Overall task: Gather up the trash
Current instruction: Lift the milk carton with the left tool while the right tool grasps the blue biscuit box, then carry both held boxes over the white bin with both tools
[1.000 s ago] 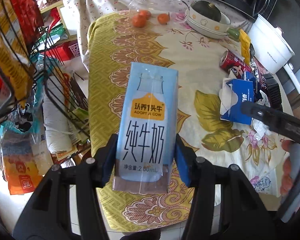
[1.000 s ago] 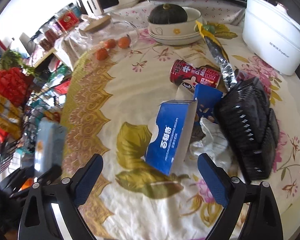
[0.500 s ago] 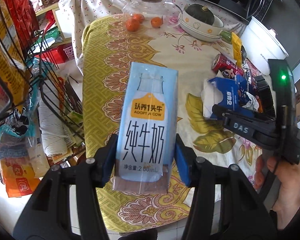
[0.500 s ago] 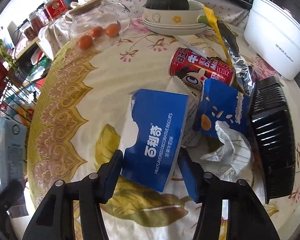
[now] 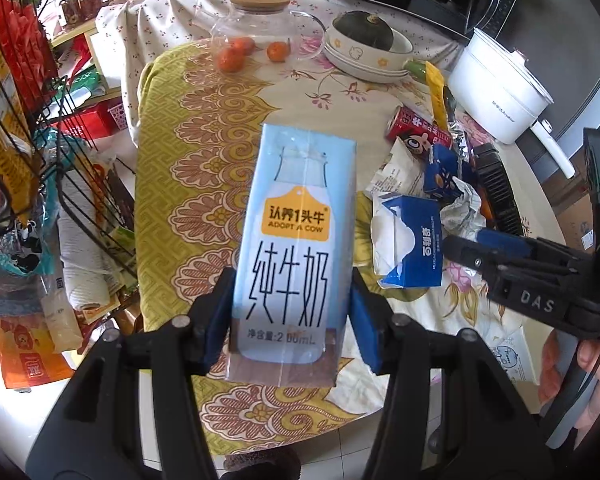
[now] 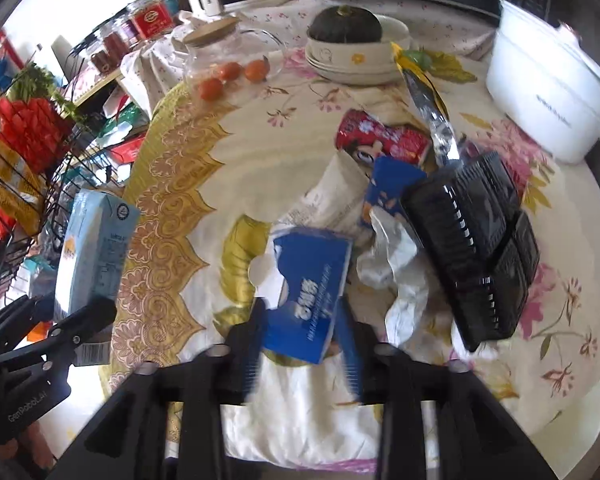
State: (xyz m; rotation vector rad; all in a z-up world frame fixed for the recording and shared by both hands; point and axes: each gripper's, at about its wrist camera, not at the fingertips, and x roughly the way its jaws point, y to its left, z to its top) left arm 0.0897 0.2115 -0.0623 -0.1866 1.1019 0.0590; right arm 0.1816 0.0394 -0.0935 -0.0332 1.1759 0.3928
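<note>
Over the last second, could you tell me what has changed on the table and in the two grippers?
The right gripper moved in from open air to straddle the blue biscuit box, which tilted up from the tablecloth. Its jaws first closed on the box, then have just been opening slightly; whether the pads press now is blurred. The left gripper stays clamped on the milk carton. The red can and black tray stayed put.

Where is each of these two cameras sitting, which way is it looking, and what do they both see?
Left wrist: on the left gripper, looking steeply down past the pale blue milk carton clamped in its jaws, onto the floral-clothed table; the right gripper and a hand show at right.
Right wrist: on the right gripper, looking steeply down at the torn blue biscuit box between its blurred fingers; left gripper at lower left.
Shared: carton, box, red drink can, black plastic tray.
</note>
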